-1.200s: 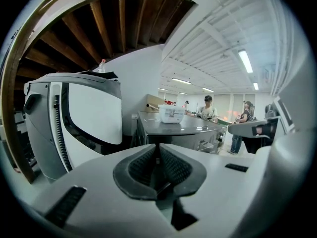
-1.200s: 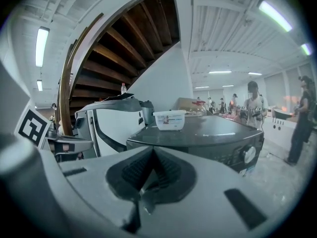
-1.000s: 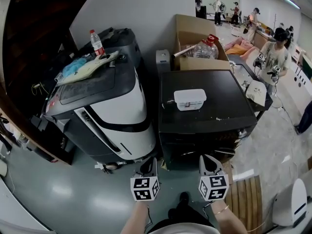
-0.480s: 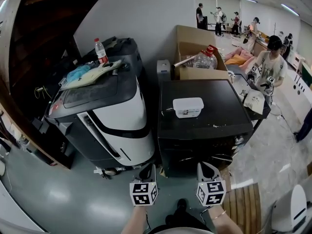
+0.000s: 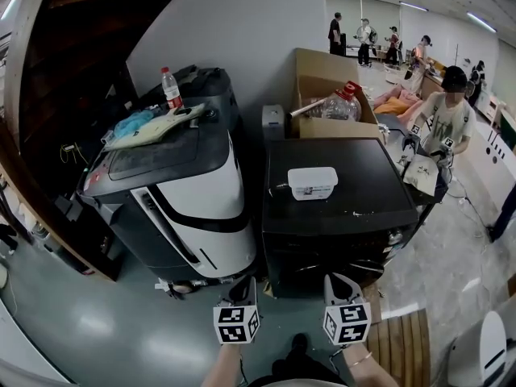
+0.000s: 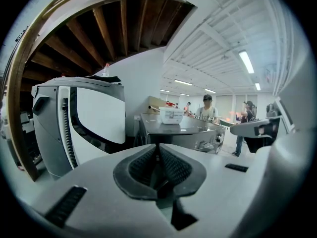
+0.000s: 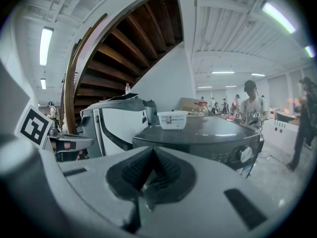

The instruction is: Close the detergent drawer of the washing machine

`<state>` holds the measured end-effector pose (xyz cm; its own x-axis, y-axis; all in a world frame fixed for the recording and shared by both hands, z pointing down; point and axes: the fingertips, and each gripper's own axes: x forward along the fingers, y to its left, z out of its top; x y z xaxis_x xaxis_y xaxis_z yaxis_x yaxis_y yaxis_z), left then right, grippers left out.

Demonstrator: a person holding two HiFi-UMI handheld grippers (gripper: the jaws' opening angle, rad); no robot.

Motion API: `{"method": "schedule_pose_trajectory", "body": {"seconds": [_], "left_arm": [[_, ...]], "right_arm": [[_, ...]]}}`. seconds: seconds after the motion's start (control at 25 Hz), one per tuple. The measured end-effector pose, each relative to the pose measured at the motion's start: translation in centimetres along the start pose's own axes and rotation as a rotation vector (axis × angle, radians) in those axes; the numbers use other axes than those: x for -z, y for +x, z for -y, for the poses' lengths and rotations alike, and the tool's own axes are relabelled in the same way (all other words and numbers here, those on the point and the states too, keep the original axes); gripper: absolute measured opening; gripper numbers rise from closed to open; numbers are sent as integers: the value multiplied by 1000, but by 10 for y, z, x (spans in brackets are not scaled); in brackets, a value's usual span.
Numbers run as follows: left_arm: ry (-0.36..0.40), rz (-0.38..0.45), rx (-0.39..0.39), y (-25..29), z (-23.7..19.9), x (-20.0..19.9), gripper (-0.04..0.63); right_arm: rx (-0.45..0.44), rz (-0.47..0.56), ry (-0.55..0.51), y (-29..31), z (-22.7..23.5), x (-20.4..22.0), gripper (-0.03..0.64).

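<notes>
Meeting pad to pad with nothing between them, the jaws of the left gripper (image 6: 157, 147) and the right gripper (image 7: 152, 151) were shut, side by side and well short of the dark washing machine (image 5: 343, 208). Over the last second both had slipped lower in the head view as it lifted, coming no nearer the front panel (image 7: 218, 152). No detergent drawer stood out there; the panel looked flush, as with a drawer pushed home, though it was too small to be sure. A plastic tub (image 5: 312, 182) sat on top, above the grey floor (image 5: 105, 321), with wooden stairs (image 5: 72, 47) overhead.
</notes>
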<state>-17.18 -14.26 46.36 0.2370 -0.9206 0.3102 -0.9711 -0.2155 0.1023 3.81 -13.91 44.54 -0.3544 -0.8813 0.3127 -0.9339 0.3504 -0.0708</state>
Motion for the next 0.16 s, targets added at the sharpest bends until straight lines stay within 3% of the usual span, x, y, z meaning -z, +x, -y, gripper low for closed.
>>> {"method": "schedule_pose_trajectory", "body": {"seconds": [0.16], "left_arm": [[-9,-2,1,-3,-2,1,11]], "right_arm": [[-2,-1,-2,-1,-3,0,2]]}}
